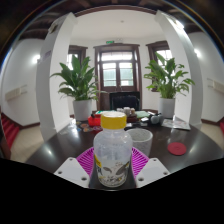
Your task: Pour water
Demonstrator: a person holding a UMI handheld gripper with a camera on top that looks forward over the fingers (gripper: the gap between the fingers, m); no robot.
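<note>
We've got the tool point(112, 170) clenched on the bottle point(112, 152), cup point(139, 141) just beyond on the bench point(60, 145).

There is one view only, a wide-angle camera riding on the hand-held two-finger gripper point(112, 168) and looking forward along its fingers; the pink pads point(86, 160) rise from the bottom of the view; the camera sits low, just above the dark glossy table point(45, 150), and very near the clear plastic bottle with a yellow cap point(112, 150), which fills the lower middle; it faces level across the table towards two leafy potted plants point(78, 80) and a wooden-framed door point(118, 68) at the far wall.
</note>
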